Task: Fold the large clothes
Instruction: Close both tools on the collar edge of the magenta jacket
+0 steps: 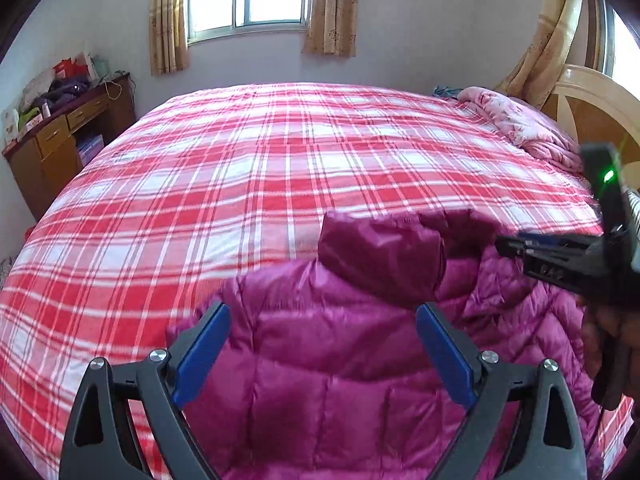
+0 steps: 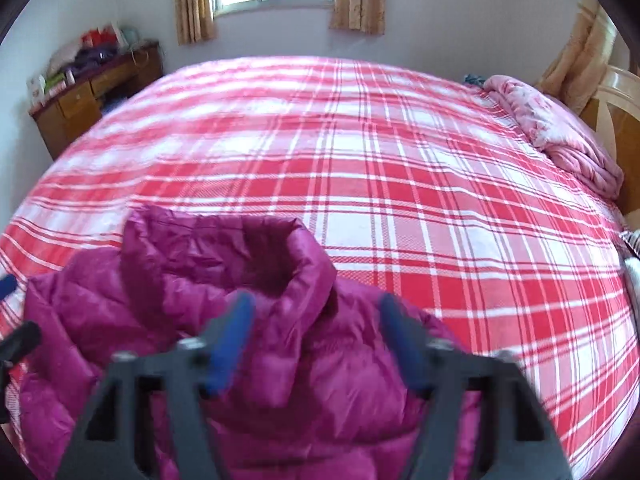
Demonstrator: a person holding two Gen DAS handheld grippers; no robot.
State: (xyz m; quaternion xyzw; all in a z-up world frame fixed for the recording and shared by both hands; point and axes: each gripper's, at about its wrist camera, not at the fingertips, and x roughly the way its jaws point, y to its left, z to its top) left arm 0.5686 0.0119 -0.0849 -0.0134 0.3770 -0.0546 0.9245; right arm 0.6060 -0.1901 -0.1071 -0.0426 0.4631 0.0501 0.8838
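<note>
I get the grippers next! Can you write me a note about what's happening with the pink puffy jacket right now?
Left gripper: open, holding nothing, hovering over the jacket.
Right gripper: blurred, but the jaws stand apart above the jacket, just behind its collar; nothing looks pinched.
Jacket: lying on the near side of the plaid bed, collar standing up and facing the window.
Done: jacket is on the bed; I can't see any finished fold.
Left: probably the whole fold, so grab an edge and start.
</note>
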